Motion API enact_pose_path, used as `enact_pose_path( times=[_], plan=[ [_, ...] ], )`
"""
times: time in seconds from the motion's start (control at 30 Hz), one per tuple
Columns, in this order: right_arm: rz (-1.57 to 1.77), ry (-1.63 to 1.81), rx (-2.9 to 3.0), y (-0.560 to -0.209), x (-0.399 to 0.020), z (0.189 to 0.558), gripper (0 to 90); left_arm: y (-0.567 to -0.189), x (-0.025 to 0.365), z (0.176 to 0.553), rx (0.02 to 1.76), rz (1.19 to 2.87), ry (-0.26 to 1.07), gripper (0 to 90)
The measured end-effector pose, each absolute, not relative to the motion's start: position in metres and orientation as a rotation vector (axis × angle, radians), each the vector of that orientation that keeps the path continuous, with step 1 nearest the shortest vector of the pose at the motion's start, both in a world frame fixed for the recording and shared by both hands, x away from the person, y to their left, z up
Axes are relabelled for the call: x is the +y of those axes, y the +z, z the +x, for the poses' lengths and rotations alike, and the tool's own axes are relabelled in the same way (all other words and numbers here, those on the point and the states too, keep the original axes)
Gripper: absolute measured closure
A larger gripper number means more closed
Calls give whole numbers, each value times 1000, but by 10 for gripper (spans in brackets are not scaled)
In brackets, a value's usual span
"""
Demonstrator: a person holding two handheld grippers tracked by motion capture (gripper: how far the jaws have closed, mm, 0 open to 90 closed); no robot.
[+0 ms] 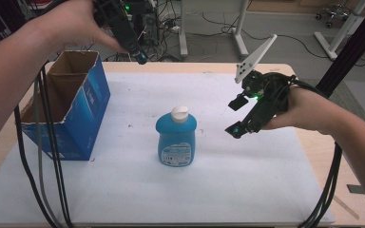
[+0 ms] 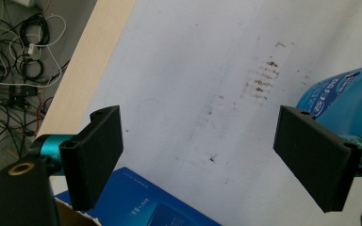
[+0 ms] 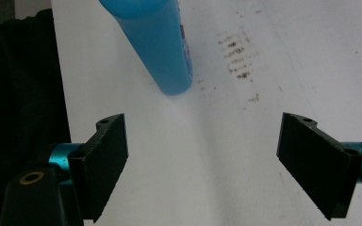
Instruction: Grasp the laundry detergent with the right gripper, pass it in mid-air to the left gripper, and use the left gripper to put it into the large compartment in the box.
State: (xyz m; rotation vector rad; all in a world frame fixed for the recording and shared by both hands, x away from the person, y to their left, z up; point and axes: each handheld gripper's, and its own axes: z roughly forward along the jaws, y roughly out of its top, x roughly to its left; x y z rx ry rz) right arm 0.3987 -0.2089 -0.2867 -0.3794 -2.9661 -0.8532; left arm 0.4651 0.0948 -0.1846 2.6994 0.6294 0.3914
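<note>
Your right tool (image 1: 236, 117) hung wide open just right of the upright bottle (image 1: 176, 137); your left tool (image 2: 198, 157), also wide, was farther off.

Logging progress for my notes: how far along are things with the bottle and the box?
Nothing looks done: the blue bottle stands upright on the white mat, apart from the open blue cardboard box. In hand: nothing; the right gripper is open beside the bottle, the left gripper open above the box. Grasping and any moving remain.
</note>
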Motion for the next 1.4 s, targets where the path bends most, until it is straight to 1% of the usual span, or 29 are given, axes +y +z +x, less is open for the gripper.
enact_pose_path(
  times=[0.1,0.17,0.4,1.0,1.4],
  plan=[
    [-374,-855,-2957,-289,-206,399,166,-184,95,465,627,2697,389,166],
    [-334,-880,-2946,-296,-194,400,166,-184,96,464,630,2699,392,166],
    [-265,-921,-2910,-305,-176,400,166,-185,96,464,635,2694,392,166],
    [-178,-963,-2883,-327,-134,394,168,-186,97,463,627,2697,394,166],
    [-138,-968,-2903,-334,-124,391,170,-186,98,462,627,2696,398,166]
  ],
)
